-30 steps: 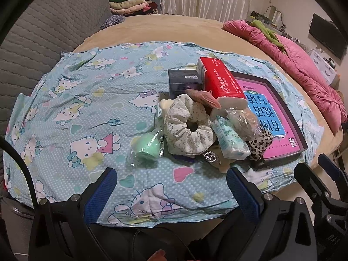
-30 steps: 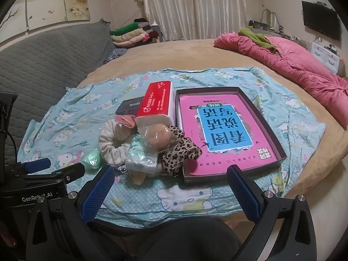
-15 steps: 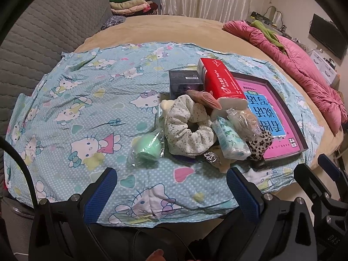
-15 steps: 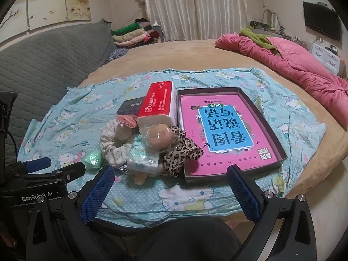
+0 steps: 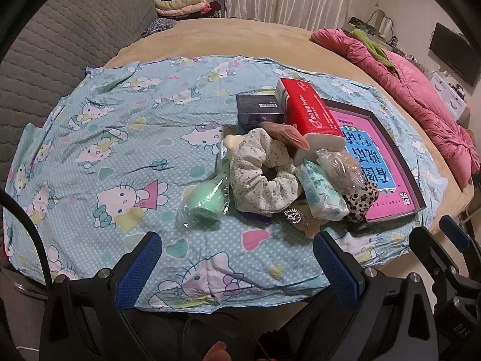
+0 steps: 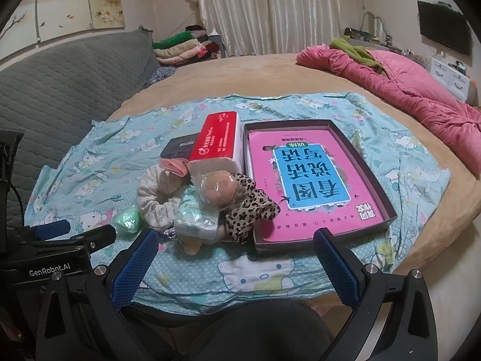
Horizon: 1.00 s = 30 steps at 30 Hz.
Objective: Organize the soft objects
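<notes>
Left hand-held gripper (image 5: 237, 252) and right hand-held gripper (image 6: 236, 249), both wide apart, empty.

Right hand-held gripper (image 6: 234, 264) eased slightly closer to pile.

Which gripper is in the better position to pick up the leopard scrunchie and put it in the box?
Probably right. The leopard scrunchie and the box lie ahead of the open right gripper; the left gripper faces the green item.

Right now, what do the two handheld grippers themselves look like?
Both look alike: black angular frames with silver screws and blue ridged pads on the jaws. The left gripper has a black cable looping at its left side. The right gripper shows the same build; its view catches white "GenRobot.AI" lettering on the left unit's body.
</notes>
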Motion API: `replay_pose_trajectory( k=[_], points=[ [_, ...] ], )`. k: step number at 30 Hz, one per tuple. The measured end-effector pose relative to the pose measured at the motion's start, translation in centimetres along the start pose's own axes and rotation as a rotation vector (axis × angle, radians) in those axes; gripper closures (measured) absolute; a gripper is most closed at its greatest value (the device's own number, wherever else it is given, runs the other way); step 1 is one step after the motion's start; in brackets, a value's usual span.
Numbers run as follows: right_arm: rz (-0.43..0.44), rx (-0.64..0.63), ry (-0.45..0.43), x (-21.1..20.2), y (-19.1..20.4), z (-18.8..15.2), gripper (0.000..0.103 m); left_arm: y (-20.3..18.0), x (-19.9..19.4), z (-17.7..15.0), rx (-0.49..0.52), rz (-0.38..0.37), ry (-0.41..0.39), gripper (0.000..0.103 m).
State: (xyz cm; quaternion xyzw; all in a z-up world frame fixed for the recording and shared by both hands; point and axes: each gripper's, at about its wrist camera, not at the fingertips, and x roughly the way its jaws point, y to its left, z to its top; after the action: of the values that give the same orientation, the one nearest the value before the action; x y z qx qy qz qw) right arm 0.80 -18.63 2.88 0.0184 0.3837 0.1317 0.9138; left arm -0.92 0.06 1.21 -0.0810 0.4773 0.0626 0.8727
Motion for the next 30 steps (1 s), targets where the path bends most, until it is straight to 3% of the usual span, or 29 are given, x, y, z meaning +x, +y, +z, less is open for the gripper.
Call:
replay_pose_trajectory(
  k=[10,14,21,30],
  points=[
    [0.013,0.004,0.005,0.4,-0.1,-0.2,0.0,0.7,0.7,-0.2,-0.015,-0.017,0.008,0.002],
    [0.021,0.007,0.012,1.0,-0.2,-0.3,0.0,2.3,1.5,-0.1,-0.059,-0.077,0.021,0.002],
    [0.019,-0.004,0.025,2.7,0.2,0.2,0.0,6.2,3.6,-0.1,-0.14,-0.079,0.052,0.002],
    [0.012,-0.038,0.031,4.7,0.9,0.7,0.0,7.0,6.3,0.3,-0.109,-0.063,0.063,0.002]
  ],
)
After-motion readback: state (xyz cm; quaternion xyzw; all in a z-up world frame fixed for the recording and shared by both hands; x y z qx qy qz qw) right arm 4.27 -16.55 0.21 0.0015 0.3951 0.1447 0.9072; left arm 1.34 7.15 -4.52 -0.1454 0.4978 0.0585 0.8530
